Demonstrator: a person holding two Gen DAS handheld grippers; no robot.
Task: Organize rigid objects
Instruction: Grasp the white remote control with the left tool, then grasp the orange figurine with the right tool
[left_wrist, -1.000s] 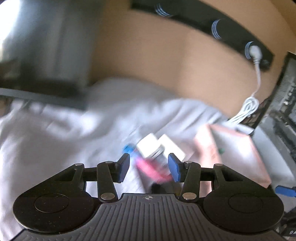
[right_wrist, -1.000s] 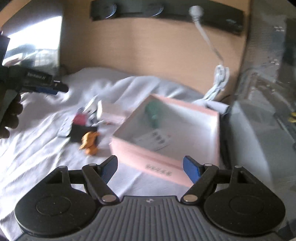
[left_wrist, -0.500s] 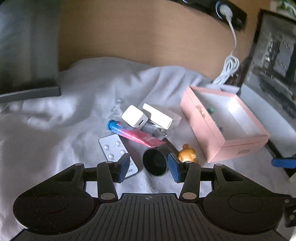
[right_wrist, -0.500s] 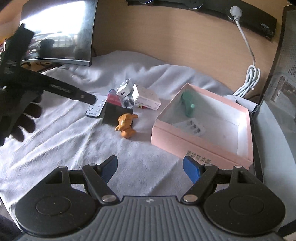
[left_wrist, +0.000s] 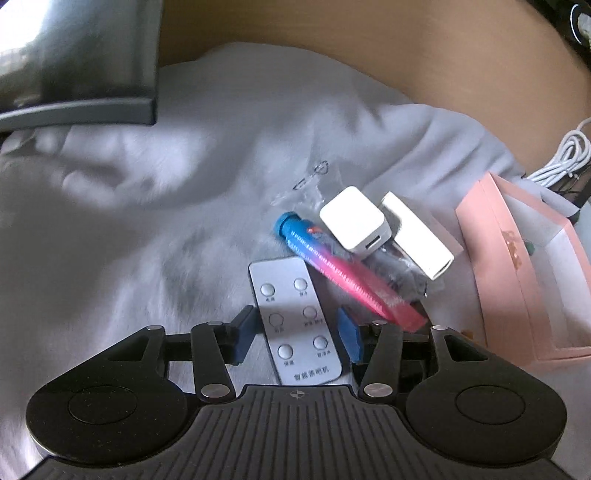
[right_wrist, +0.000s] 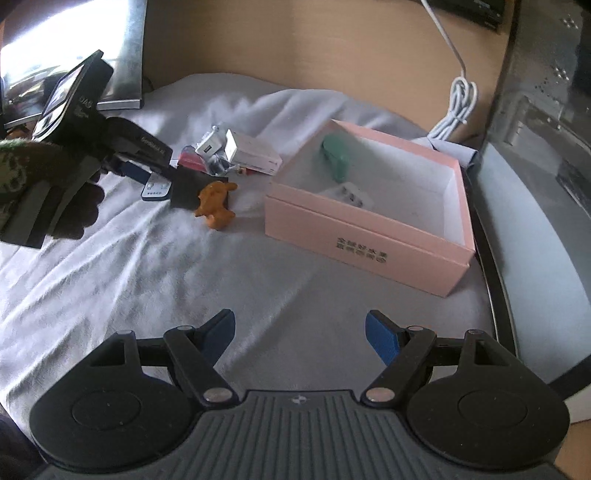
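While the flat remote (left_wrist: 295, 317) is straddled by the spread left gripper (left_wrist: 297, 336) without contact, the right gripper (right_wrist: 299, 334) is held released above the cloth (right_wrist: 258, 280).

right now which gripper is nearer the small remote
Left. The left gripper straddles the remote, open; the right gripper hangs open well short of it.

Daylight comes in from the upper left, glaring white off the monitor (right_wrist: 77, 51) and leaving bright patches on the cloth (left_wrist: 155, 162), while the rest sits in dim, bluish shade. The left wrist view is soft with blur, especially across the cloth. Both views bow strongly at the edges, bending the wall (right_wrist: 295, 44).
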